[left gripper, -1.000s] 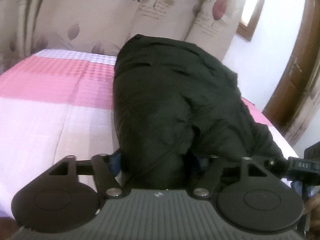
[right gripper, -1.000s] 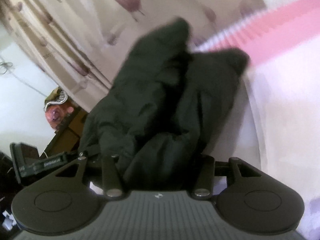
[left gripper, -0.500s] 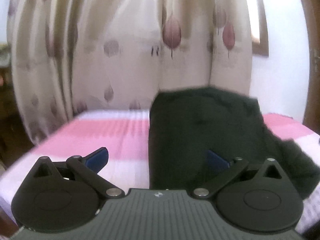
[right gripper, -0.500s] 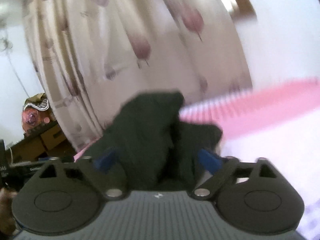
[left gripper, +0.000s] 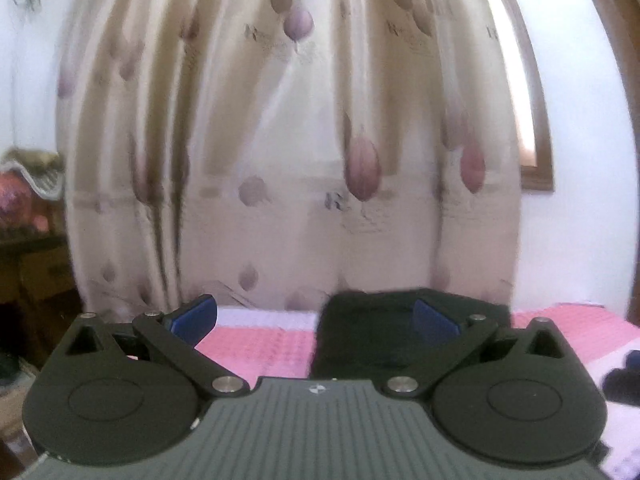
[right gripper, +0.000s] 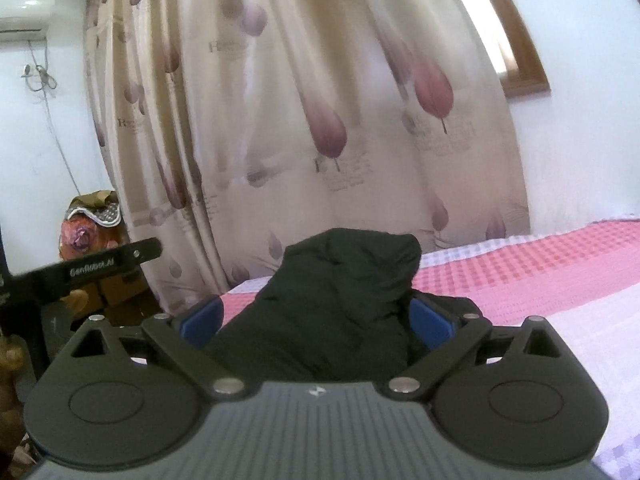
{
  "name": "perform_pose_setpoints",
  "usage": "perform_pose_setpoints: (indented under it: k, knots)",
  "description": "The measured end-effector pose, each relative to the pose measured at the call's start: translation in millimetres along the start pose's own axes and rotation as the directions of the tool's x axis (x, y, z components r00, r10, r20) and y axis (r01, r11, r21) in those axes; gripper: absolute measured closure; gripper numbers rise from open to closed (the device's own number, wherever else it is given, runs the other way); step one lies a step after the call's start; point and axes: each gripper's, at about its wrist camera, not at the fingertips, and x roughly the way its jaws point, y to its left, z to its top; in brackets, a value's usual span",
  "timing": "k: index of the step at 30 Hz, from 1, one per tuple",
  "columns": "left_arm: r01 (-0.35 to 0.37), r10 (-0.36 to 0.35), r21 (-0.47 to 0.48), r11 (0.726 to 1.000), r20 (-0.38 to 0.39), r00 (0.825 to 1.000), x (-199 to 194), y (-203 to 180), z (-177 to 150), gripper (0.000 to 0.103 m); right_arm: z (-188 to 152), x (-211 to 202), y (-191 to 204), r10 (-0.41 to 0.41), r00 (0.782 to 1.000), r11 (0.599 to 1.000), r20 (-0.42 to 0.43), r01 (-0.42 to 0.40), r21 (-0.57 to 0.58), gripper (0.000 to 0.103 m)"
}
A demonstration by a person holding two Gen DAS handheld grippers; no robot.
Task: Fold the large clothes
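The left gripper (left gripper: pixel 314 320) has its blue-padded fingers (left gripper: pixel 194 316) spread wide with nothing held. The dark jacket (left gripper: pixel 372 332) lies on the pink and white bed (left gripper: pixel 260 344) beyond them, toward the far edge by the curtain (left gripper: pixel 280 140), mostly behind the right-hand finger. The right gripper (right gripper: pixel 318 320) is also wide open; the jacket (right gripper: pixel 340 300) bulges up between its fingers (right gripper: pixel 434 322), but whether the pads touch the cloth cannot be told.

Bed (right gripper: pixel 560 272) with pink/white/lavender checked cover carries the black garment (right gripper: pixel 340 300), lying bunched near its curtain-side edge, also visible in left view (left gripper: pixel 372 336).
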Motion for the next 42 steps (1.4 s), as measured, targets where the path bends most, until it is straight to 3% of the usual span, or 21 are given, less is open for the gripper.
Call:
perform_pose_setpoints:
  k: [7, 14, 20, 33, 42]
  knots:
    - [0.054, -0.055, -0.029, 0.998, -0.061, 0.997, 3, 0, -5, 0.000, 0, 1, 17, -0.079, 0.997, 0.995, 0.010, 0.080, -0.060, 0.003]
    - [0.054, -0.057, -0.032, 0.998, -0.093, 0.994, 9, -1, -15, 0.000, -7, 4, 39, -0.212, 0.975, 0.962, 0.061, 0.219, -0.162, 0.000]
    - [0.052, -0.055, -0.024, 0.998, -0.110, 0.992, 13, -1, -23, 0.000, -15, 11, 46, -0.262, 0.963, 0.942, 0.056, 0.268, -0.201, 0.000]
    - [0.059, -0.060, -0.013, 0.998, -0.157, 0.986, 27, -3, -40, 0.000, -21, 23, 44, -0.292, 0.956, 0.935, 0.012, 0.288, -0.206, 0.000]
    - [0.072, -0.073, -0.018, 0.997, -0.109, 0.991, 26, -4, -51, 0.000, -23, 33, 46, -0.305, 0.952, 0.931, 0.002, 0.298, -0.212, 0.000]
